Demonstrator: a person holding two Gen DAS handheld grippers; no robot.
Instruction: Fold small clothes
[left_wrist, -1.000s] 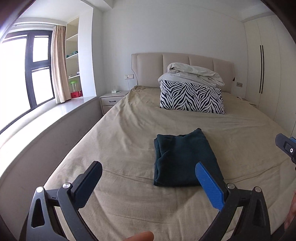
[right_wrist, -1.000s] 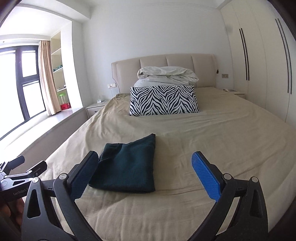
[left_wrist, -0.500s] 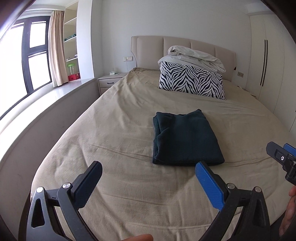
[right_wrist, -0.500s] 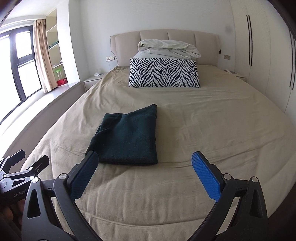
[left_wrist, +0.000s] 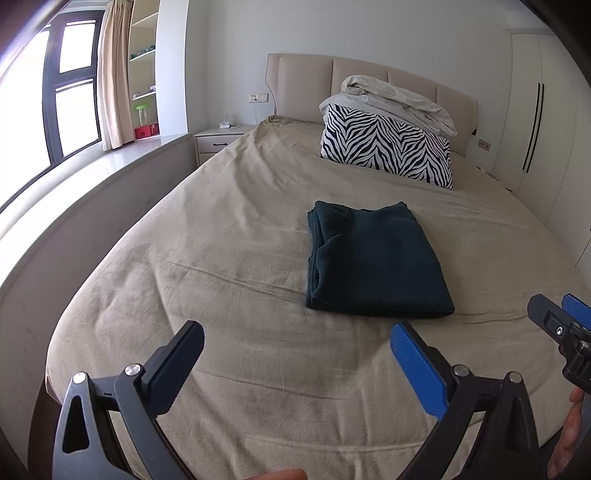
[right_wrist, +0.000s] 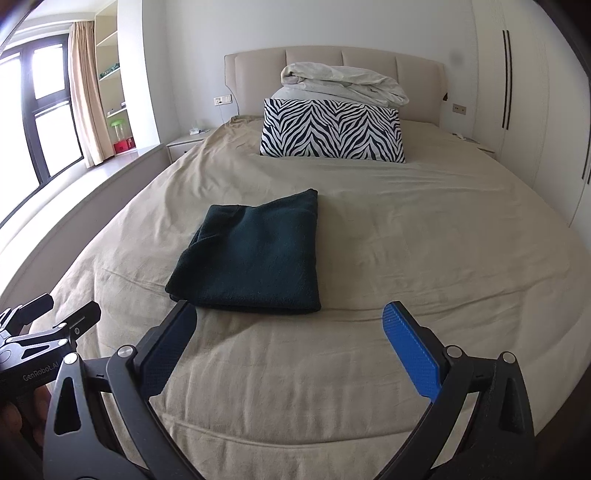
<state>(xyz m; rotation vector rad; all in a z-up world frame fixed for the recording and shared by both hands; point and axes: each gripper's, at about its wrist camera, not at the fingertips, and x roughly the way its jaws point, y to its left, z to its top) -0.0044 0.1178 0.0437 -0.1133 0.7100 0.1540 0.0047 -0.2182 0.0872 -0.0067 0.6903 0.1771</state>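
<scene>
Both grippers hanging open over the bed, dark green cloth folded and lying untouched

The left gripper (left_wrist: 295, 363) is hovering with its fingers (left_wrist: 415, 365) spread wide and gripping nothing, and the folded cloth (left_wrist: 373, 260) is lying flat on the bed (left_wrist: 221, 229) just ahead of the blue right-hand fingertip (well clear, not touching). The right gripper (right_wrist: 290, 341) is hanging released too, with nothing between its fingers (right_wrist: 410, 349), and from its camera the cloth (right_wrist: 255, 254) is sitting right past the tip of the left-hand finger, though I can't tell if that tip is touching it. Far beyond both sets of fingers, a zebra pillow (right_wrist: 332, 131) is leaning at the headboard (right_wrist: 314, 59) with a crumpled white duvet (right_wrist: 343, 81) piled on top.
</scene>
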